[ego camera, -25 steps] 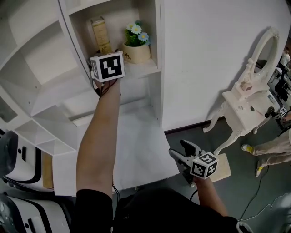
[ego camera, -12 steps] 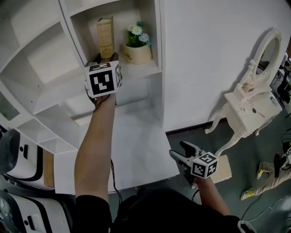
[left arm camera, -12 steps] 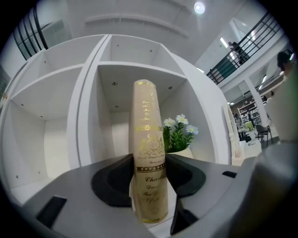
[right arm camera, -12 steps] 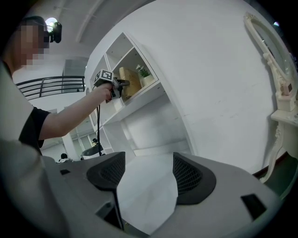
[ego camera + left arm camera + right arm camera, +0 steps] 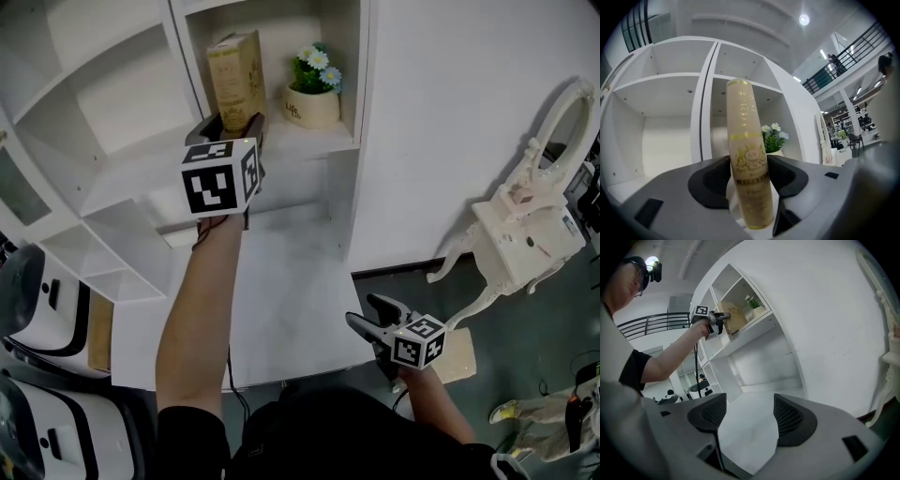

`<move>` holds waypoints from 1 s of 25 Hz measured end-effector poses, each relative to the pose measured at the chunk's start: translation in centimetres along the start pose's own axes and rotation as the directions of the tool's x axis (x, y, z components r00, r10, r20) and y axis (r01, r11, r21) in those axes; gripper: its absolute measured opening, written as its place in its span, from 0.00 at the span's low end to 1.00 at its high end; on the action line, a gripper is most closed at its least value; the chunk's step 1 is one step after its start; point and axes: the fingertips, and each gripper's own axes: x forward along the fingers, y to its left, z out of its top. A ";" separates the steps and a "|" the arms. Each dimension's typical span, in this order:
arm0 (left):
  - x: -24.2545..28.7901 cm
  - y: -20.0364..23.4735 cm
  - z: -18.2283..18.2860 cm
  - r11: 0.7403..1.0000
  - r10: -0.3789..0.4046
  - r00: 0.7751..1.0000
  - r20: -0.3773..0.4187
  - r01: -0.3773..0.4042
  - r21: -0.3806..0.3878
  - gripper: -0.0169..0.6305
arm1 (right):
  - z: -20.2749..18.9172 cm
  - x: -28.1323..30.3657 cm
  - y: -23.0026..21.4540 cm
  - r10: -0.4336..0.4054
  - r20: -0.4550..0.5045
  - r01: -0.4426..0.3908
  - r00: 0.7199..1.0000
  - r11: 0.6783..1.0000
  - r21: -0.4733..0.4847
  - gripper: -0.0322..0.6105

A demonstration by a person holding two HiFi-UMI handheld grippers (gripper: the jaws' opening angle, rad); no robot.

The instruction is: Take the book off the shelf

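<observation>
Tan book [image 5: 236,82] with gold ornament, white shelf [image 5: 122,159], white and blue flowers [image 5: 319,62], cream pot [image 5: 313,109]

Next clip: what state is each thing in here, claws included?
book, upright at the front of its shelf compartment, gripped by the spine.
left claw, jaws just been closing, clamped on the book.
right claw, open, empty.
flower pot, upright beside the book, apart from it.
vanity table, upright on the floor.

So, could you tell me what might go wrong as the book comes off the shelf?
The left gripper pinches only the lower spine of the book. Its jaws have just closed on it, then eased slightly, so the book could slip or tip.
The flower pot stands close beside the book on the same shelf, so a swinging book might knock it.
</observation>
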 end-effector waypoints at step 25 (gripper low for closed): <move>-10.6 -0.7 -0.3 0.948 -0.306 0.921 0.242 0.319 -0.016 0.33 | 0.0 1.7 1.6 -0.117 0.004 0.117 0.993 0.993 0.009 0.52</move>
